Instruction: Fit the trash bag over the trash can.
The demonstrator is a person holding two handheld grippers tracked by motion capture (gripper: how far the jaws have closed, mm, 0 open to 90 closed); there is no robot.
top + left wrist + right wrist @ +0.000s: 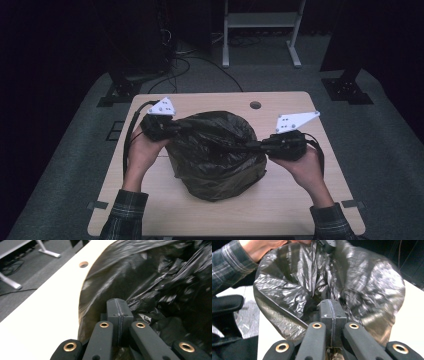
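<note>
Seen from above: a filled black garbage bag [216,155] sitting mid-table on a light wooden table [295,200], between 2 handheld grippers. Left gripper [176,126] at the bag's upper left edge, jaws pressed together, pinching black plastic at the rim. Right gripper [235,148] reaching across the bag's top from the right, jaws pressed together on a fold of crinkled plastic. Plaid sleeves [125,212] entering from below.

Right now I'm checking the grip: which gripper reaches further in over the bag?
The right gripper: it stretches across the black bag; the left gripper stays at its edge.
</note>
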